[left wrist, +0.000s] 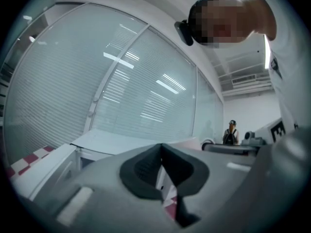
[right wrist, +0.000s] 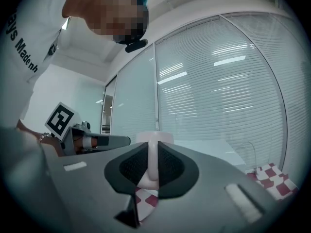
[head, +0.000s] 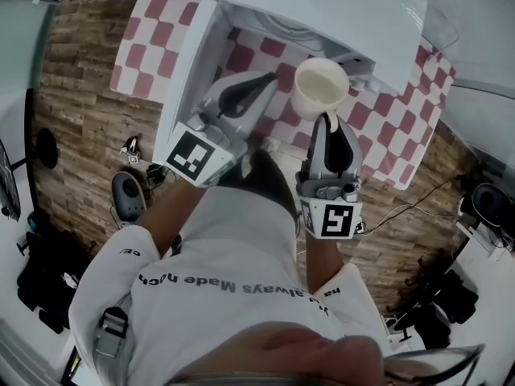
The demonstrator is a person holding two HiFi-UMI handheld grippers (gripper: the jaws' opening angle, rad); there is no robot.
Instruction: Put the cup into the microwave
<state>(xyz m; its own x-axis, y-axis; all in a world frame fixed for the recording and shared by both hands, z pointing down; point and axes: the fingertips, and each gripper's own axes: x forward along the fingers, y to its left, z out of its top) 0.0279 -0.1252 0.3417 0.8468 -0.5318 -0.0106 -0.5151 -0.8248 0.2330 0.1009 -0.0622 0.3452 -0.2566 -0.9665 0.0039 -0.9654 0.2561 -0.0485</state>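
CUP AT THE MICROWAVE: A white cup (head: 320,87) is gripped by its handle (right wrist: 152,161) in the right gripper (head: 328,121), w/ the pads clamped either side so the mug is carried upright & mouth-up. It is held just in front of the white microwave (head: 322,14) at upper centre of the head view. The cup is not yet inside. It is placed at the lower right of the opening, which is judged to suit a straight slide in. What appears to be the door (head: 189,63) is swung open at centre left. The left gripper (head: 269,80) is pinched together w/ nothing between its jaws & is held near the door edge, prob. so the way in is left clear. The appliance is set on a table covered by a red-and-white check cloth (head: 137,51). Wood-look flooring (head: 80,119) is shown at left & loose cables (head: 402,211) at lower right. A glass partition w/ blinds (right wrist: 218,81) is seen in both gripper views, & a person (left wrist: 232,130) is made out far back at centre right of the left gripper view.
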